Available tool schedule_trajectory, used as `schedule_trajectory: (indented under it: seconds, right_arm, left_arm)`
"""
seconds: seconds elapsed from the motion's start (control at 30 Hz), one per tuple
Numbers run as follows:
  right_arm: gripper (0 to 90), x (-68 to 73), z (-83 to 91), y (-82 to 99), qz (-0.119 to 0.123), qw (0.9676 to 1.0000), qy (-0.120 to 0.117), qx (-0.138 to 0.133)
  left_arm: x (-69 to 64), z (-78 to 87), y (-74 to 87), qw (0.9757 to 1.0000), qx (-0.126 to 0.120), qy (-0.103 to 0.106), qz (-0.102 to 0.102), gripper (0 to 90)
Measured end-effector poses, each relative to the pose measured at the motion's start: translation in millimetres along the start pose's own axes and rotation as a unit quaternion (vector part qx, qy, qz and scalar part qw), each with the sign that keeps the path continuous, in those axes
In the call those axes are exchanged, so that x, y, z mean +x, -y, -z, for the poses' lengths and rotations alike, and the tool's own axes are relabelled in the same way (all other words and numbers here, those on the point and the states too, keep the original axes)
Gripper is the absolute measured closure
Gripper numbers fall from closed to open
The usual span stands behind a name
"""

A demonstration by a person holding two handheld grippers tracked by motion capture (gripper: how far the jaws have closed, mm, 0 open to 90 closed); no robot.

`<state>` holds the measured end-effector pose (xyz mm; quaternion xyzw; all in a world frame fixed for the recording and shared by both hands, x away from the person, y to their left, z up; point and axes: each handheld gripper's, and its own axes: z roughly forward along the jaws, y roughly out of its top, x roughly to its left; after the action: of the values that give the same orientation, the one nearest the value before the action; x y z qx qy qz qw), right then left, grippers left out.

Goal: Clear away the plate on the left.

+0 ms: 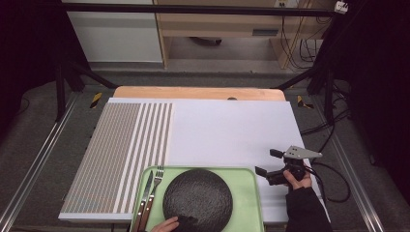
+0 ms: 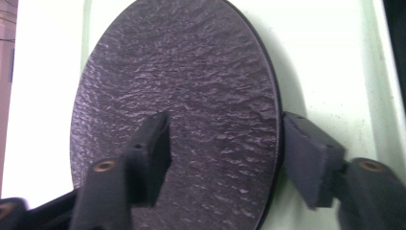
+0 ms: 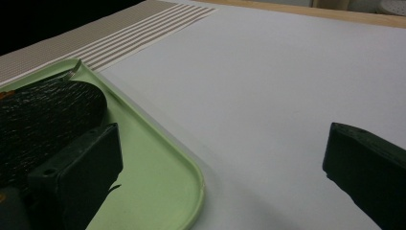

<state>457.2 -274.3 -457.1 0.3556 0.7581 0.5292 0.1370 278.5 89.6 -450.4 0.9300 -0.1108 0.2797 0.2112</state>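
High view: a round black plate (image 1: pixel 198 199) with a rough, slate-like face lies flat in a pale green tray (image 1: pixel 254 193) at the near edge of the bench (image 1: pixel 232 130); a fork (image 1: pixel 155 186) and a knife (image 1: pixel 145 195) lie side by side in the tray, just left of the plate. The left hand (image 1: pixel 167 225) enters at the bottom edge, at the plate's near rim. The right gripper (image 1: pixel 267 163) hovers over the white bench top just beside the tray's right rim, held by the right hand (image 1: pixel 299 180).

Left gripper view: the left gripper (image 2: pixel 225 158) straddles the plate's near rim, one jaw over the textured face, the other outside the edge above the tray floor. Its jaws stand parted and neither pad presses the plate, so nothing is gripped.

Right gripper view: the right gripper's jaws stand wide apart with only bare bench surface between them; tray corner and plate lie to one side.

Handling, as a judgement: the plate looks stiff, fairly heavy for its thickness and brittle, liable to chip if dropped or knocked on the tray rim. The rough face should resist slipping. The rim is the only practical hold; a firm pinch there is called for, since the weight will hang off one edge and tend to tilt.
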Motion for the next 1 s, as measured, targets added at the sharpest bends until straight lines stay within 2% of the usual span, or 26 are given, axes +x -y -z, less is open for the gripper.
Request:
schedule_trajectory:
  seconds: [0.07,0.17,0.23,0.33,0.37,0.63,0.77,0.83,1.0]
  right_arm:
    - [0.3,0.1,0.1,0.0,0.000,1.0000,0.000,0.000]
    - [0.3,-0.3,0.1,-0.1,0.001,1.0000,0.000,-0.001]
    - [0.3,0.0,-0.1,0.0,0.000,1.0000,0.000,0.000]
    - [0.3,0.0,0.0,0.0,0.000,1.0000,0.000,0.000]
    - [0.3,0.0,0.0,0.0,0.000,1.0000,0.000,0.000]
    - [0.3,0.0,0.0,0.0,-0.001,1.0000,0.001,0.001]
    - [0.2,-0.1,0.0,0.0,-0.001,1.0000,0.002,0.002]
    - [0.3,0.0,0.0,0.0,-0.001,1.0000,0.002,0.002]
    - [0.3,-0.1,-0.1,0.0,0.000,1.0000,0.002,0.000]
  left_arm:
    - [1.7,-0.5,1.2,1.0000,0.000,0.006,0.007,32.8]
    - [4.5,0.8,2.3,0.9993,-0.007,0.018,0.033,31.5]
    - [6.0,3.1,2.4,0.9989,-0.015,0.019,0.039,31.3]
    - [8.3,5.8,2.8,0.9974,-0.028,0.022,0.063,29.4]
    - [9.8,7.1,3.3,0.9972,-0.029,0.023,0.065,28.9]
    - [22.0,16.5,10.7,0.9931,-0.038,0.000,0.111,26.4]
    - [29.9,17.1,20.0,0.9843,-0.035,-0.003,0.173,24.2]
    - [35.6,17.2,26.2,0.9803,-0.031,-0.008,0.195,20.2]
    - [51.1,19.8,45.9,0.9702,-0.038,-0.024,0.238,17.4]
